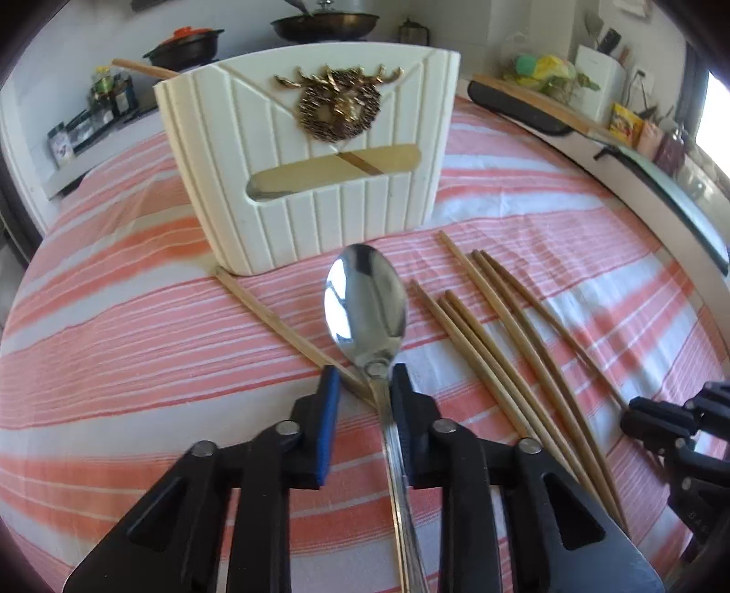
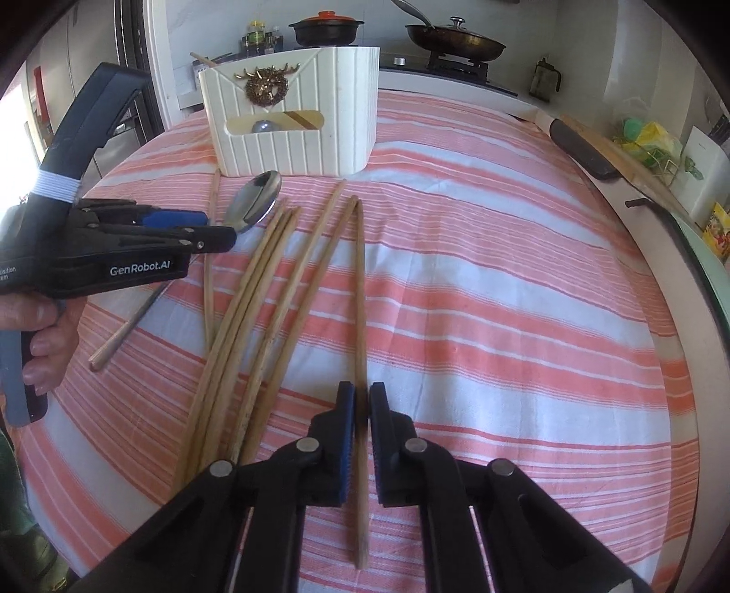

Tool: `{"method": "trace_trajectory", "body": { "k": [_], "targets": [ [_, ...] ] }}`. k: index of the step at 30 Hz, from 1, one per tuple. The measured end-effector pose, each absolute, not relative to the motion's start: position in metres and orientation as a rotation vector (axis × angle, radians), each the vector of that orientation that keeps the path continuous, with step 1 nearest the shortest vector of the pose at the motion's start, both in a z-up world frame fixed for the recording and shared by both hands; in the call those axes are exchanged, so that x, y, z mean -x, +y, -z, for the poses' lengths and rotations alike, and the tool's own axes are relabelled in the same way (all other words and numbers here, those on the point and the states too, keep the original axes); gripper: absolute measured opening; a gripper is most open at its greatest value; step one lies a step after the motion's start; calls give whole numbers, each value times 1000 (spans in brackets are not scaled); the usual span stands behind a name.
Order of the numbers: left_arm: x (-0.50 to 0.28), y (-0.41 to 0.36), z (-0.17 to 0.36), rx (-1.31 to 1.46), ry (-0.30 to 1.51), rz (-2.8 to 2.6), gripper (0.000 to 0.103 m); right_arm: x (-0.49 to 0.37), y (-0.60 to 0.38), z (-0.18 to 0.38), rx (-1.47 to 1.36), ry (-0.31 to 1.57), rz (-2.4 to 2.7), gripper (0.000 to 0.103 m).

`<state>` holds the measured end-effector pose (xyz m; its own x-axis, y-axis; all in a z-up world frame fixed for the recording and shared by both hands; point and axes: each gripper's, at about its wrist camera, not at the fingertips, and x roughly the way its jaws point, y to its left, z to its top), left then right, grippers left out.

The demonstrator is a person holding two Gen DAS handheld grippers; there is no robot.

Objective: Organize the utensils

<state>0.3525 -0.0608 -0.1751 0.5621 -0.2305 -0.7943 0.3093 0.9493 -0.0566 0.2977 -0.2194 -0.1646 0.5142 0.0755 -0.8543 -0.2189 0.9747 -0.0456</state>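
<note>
A white utensil holder (image 1: pixel 315 155) with a gold wreath emblem stands on the striped cloth; it also shows in the right wrist view (image 2: pixel 292 114). A steel spoon (image 1: pixel 365 301) lies in front of it, handle running between my left gripper's (image 1: pixel 362 378) fingers. The jaws stand apart, the spoon against the right finger only. Several wooden chopsticks (image 1: pixel 492 346) lie to the right. My right gripper (image 2: pixel 360 401) straddles one chopstick (image 2: pixel 360 296), jaws nearly closed on it, small gaps showing. The left gripper (image 2: pixel 214 228) and spoon (image 2: pixel 255 200) show in the right wrist view.
One chopstick (image 1: pixel 283 328) lies diagonally left of the spoon. A chopstick (image 1: pixel 141 68) sticks out of the holder's top. The striped cloth (image 2: pixel 502 273) covers the table. Counters with pots, a pan (image 2: pixel 456 43) and bottles ring the far edge.
</note>
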Motion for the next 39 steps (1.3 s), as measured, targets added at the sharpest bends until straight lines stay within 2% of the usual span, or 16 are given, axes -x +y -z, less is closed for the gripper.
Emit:
{"method": "trace_trajectory", "body": {
  "k": [3,9,17,18,19,21,25,26,30,39],
  "targets": [
    [-349,-48,170,-64,907,297,2,-298,-222,164,130,1013,-164,6],
    [-332,-35,163,-40,863,277,0,-293,-220,165,144,1010,-158,6],
    [-307,0,158,58,881,267,3,-288,-222,165,139,1001,-162,6],
    [-306,-2,158,53,890,283,15,-288,-222,165,138,1002,-161,6],
    [-305,-8,158,44,892,306,36,-288,-222,165,137,1003,-160,6],
    [-304,-17,156,10,875,326,57,-289,-222,165,138,1004,-158,6],
    [-320,-39,170,-80,937,344,55,-289,-222,166,133,1005,-159,6],
    [-324,-45,176,-112,962,345,51,-289,-222,165,132,1005,-158,6],
    [-319,-63,182,-219,922,360,6,-290,-222,165,129,1006,-158,6],
    [-281,-17,161,-87,840,243,4,-284,-230,164,109,999,-148,6]
  ]
}}
